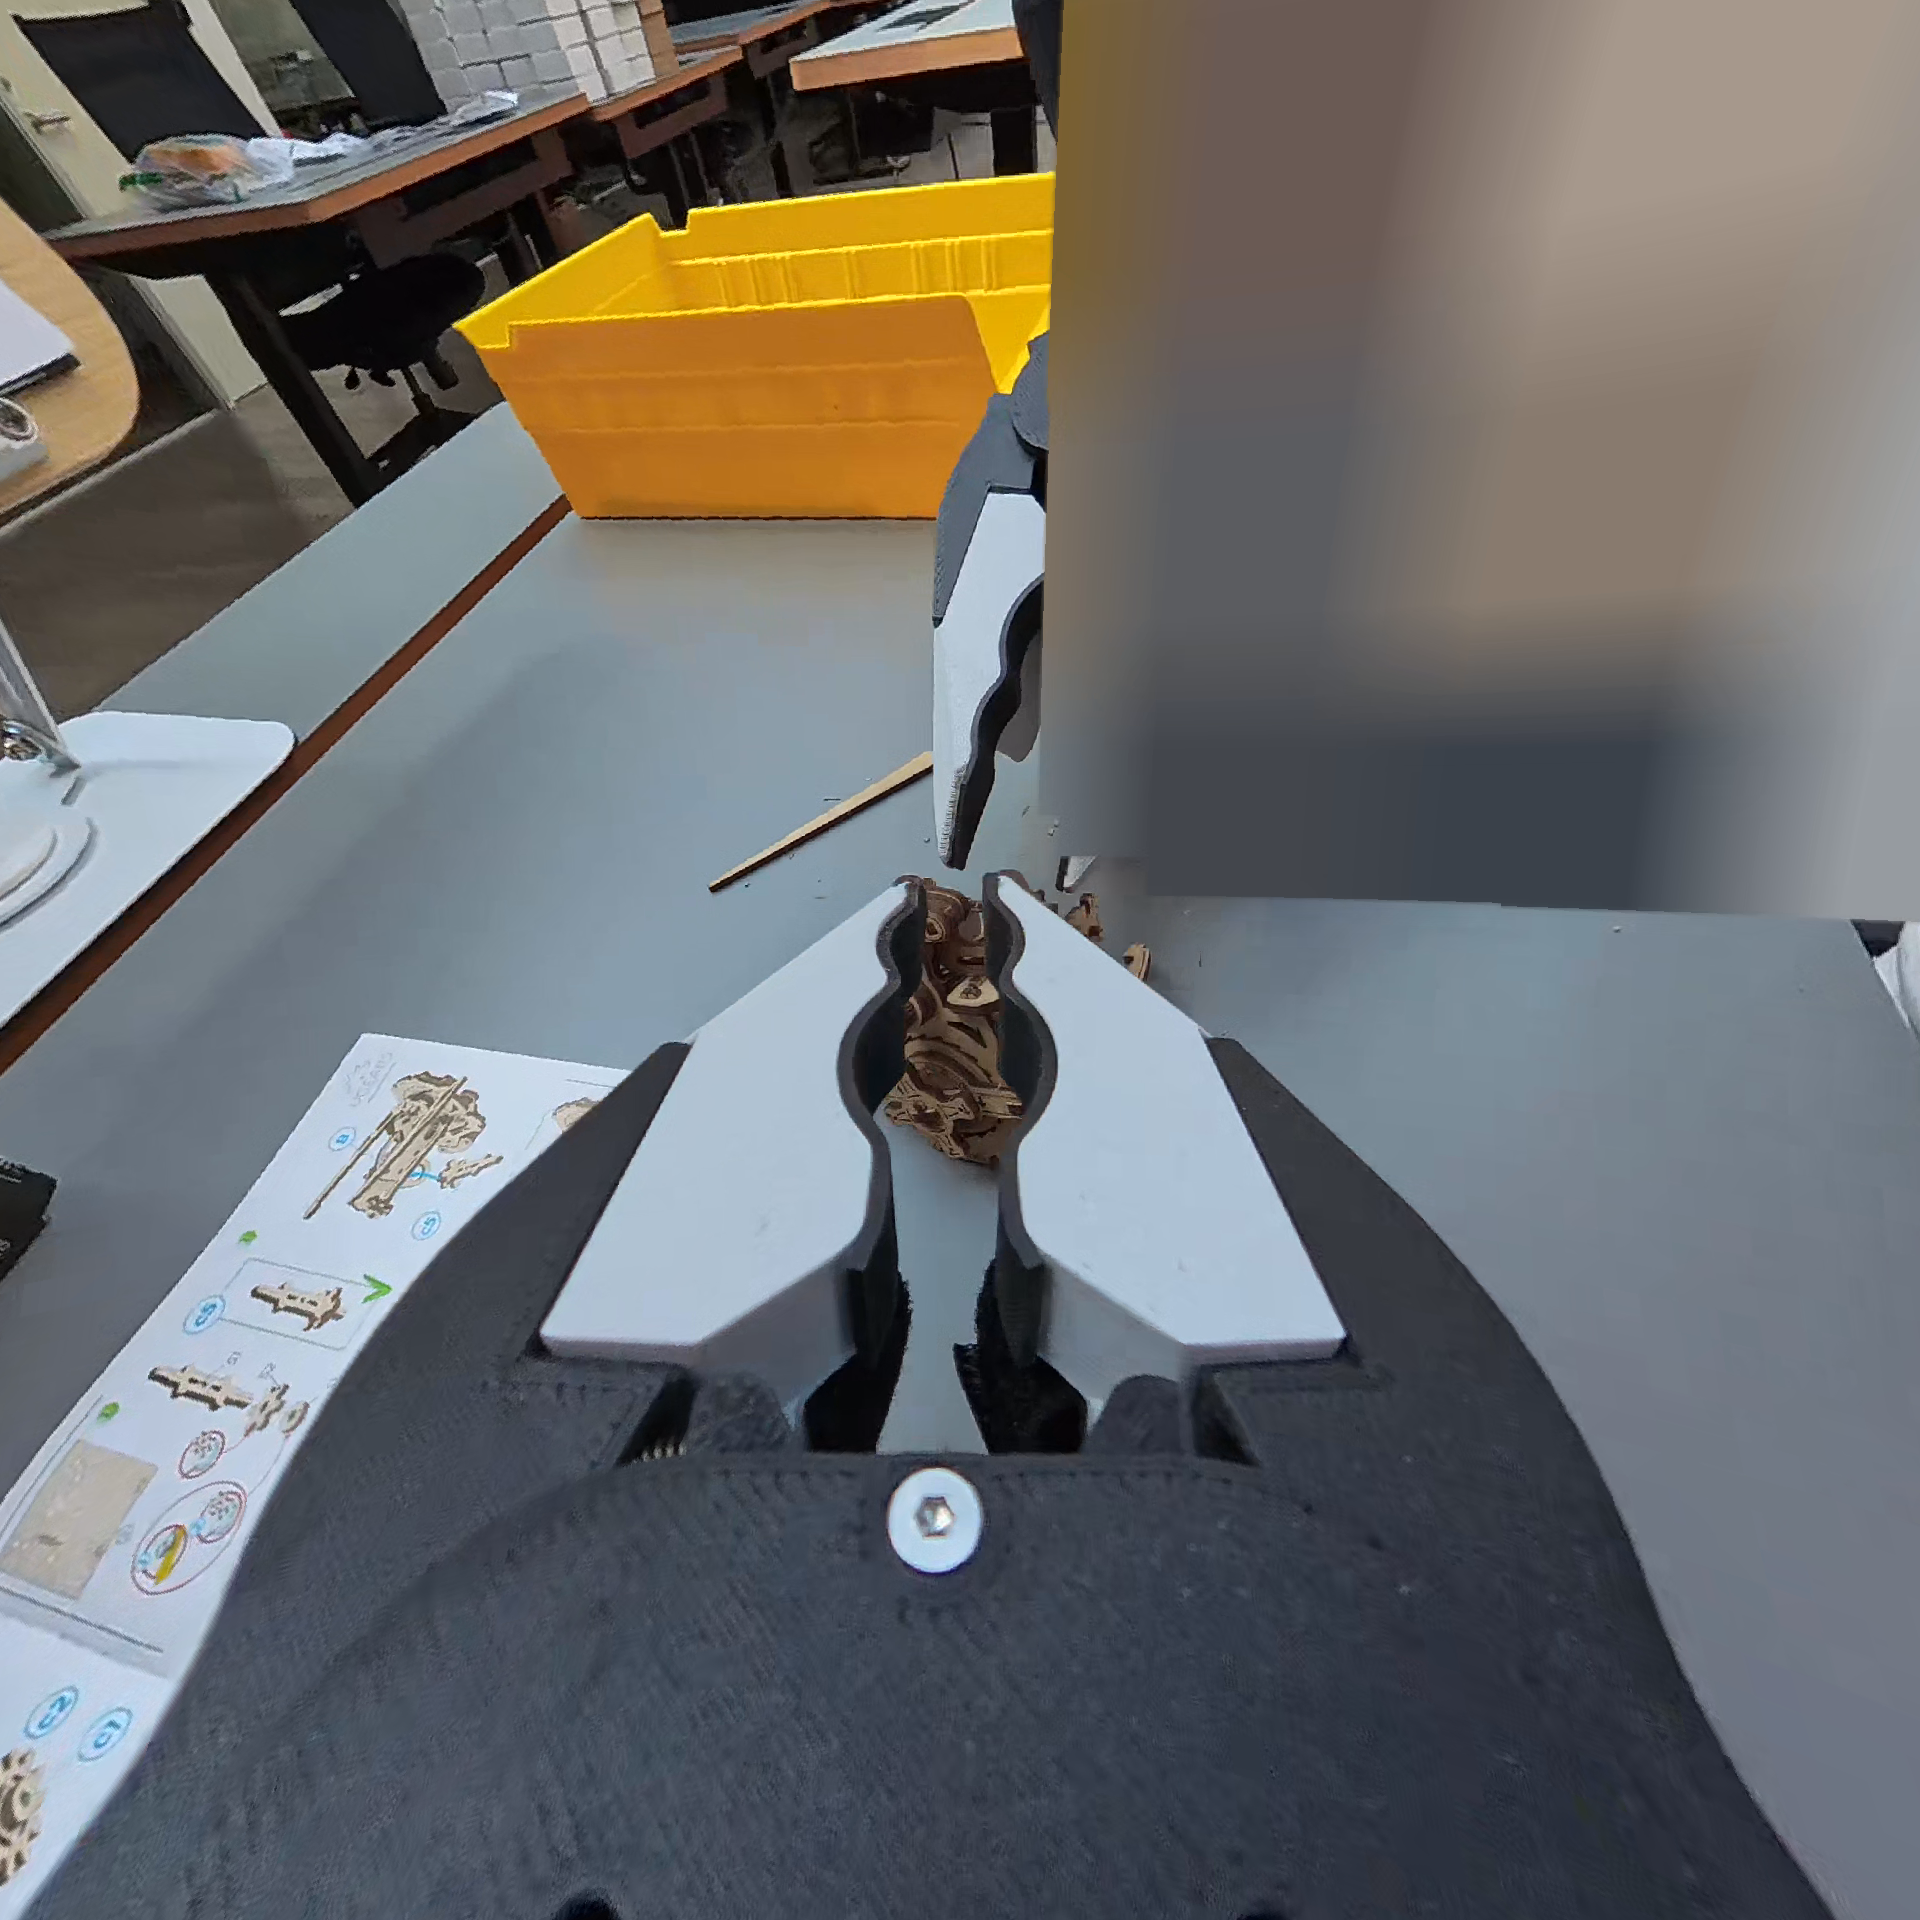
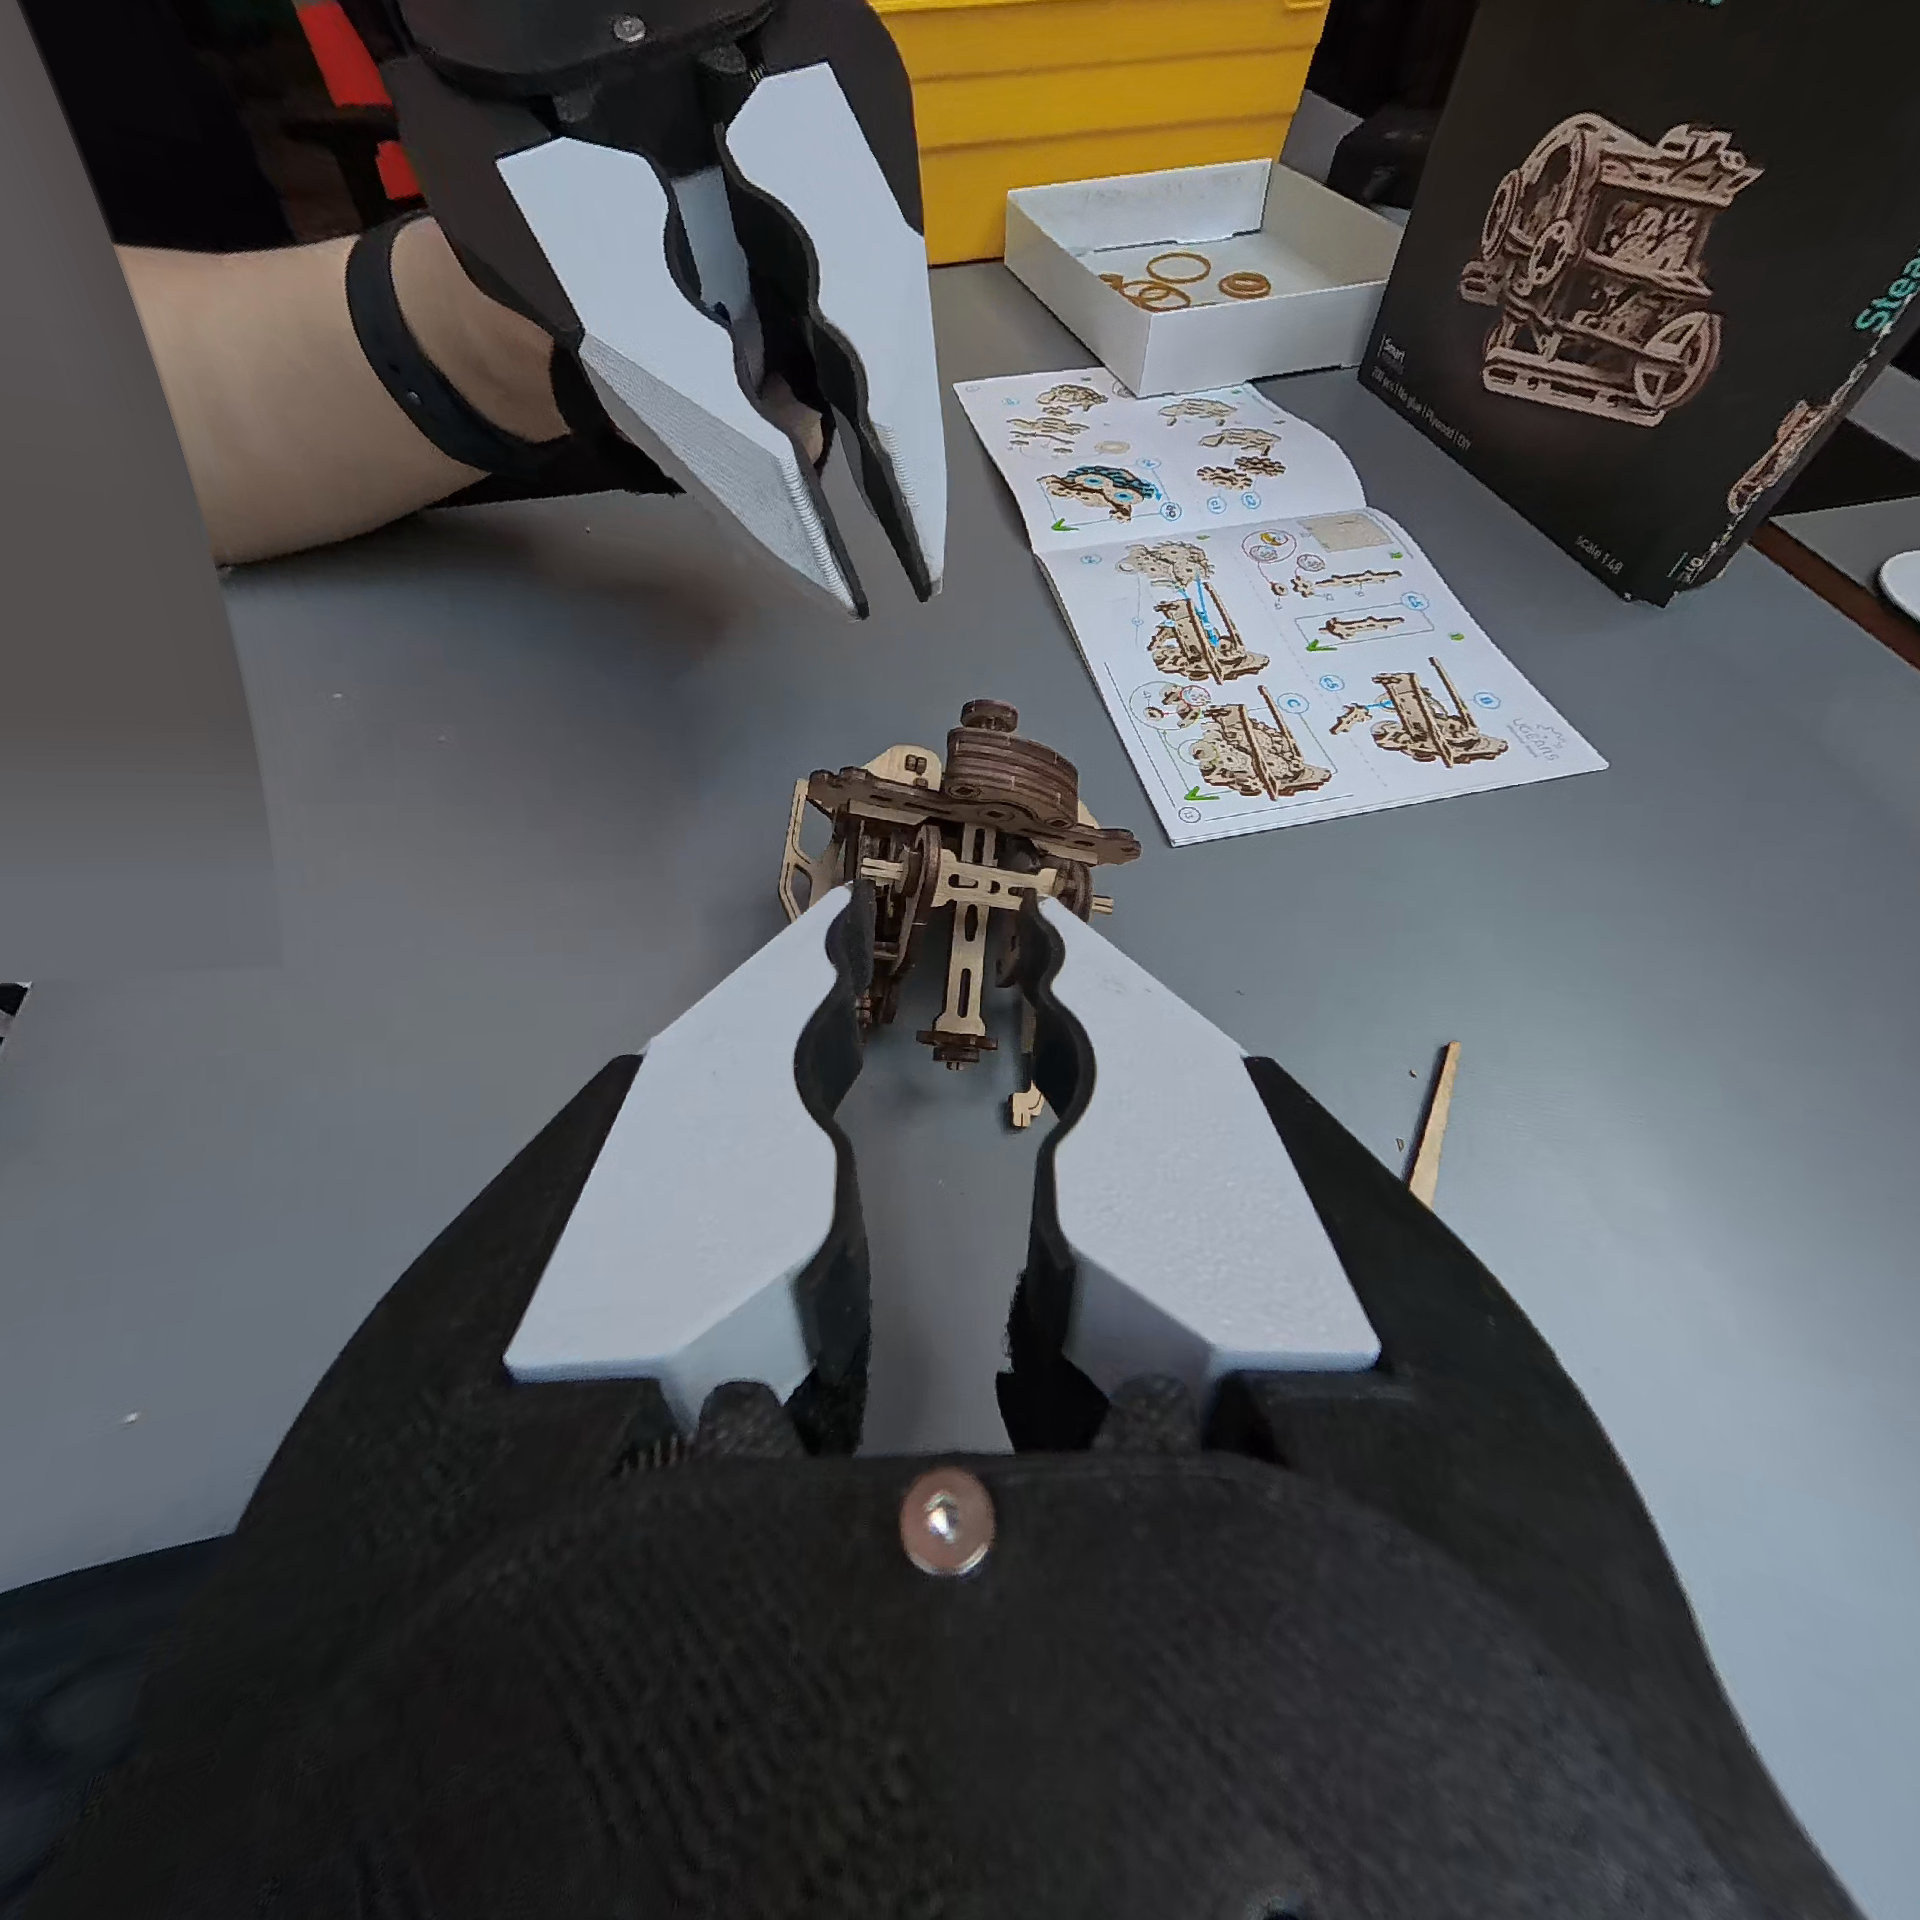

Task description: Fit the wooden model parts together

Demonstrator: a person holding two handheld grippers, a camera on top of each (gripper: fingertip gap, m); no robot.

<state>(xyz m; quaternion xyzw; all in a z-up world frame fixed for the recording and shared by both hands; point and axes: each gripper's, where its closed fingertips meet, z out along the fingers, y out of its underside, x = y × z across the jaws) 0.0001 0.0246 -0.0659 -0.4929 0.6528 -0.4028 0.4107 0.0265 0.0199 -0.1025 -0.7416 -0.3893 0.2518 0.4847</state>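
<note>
where visible, grey table [image 2: 416,831], perhaps office

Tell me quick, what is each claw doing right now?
Left claw: open just a crack, holding nothing.
Right claw: closed on the wooden model.

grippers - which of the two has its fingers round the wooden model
The right gripper: its fingers flank the wooden model on the table. The left gripper hangs above it, fingers nearly together and holding nothing.
</note>
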